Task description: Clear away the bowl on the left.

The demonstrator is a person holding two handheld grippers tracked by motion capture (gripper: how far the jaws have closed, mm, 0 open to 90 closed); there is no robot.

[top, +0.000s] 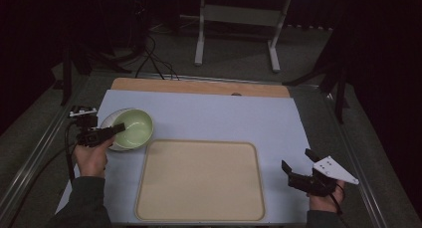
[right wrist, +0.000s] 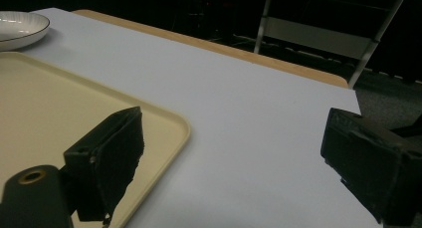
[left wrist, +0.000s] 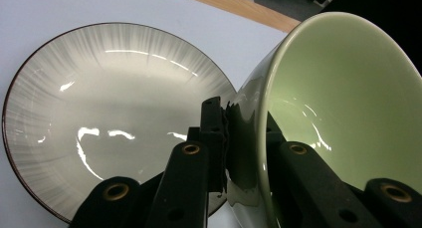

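Toward the left edge of the tabletop [top: 209, 116], the green bowl [top: 130, 128] sits tilted on a grey ribbed plate [left wrist: 99, 118], and my left gripper [top: 107, 133] has its rim: one finger inside the bowl, the other [left wrist: 211, 138] pressed to its outer wall, clamped on the wall. In the left gripper view the bowl leans up and away from the plate, its mouth turned to the side, so I judge it partly lifted off the plate rather than resting flat. The beige tray [top: 199, 180] lies just beside the bowl, toward the near edge and the middle of the tabletop; if the bowl is meant for it, the way runs from my left hand inward, a short carry to the right. My right gripper [top: 300, 166] hangs near the near right corner, well apart from the bowl, its fingers [right wrist: 107, 158] spread wide and holding nothing, the tray's right rim just beside them.
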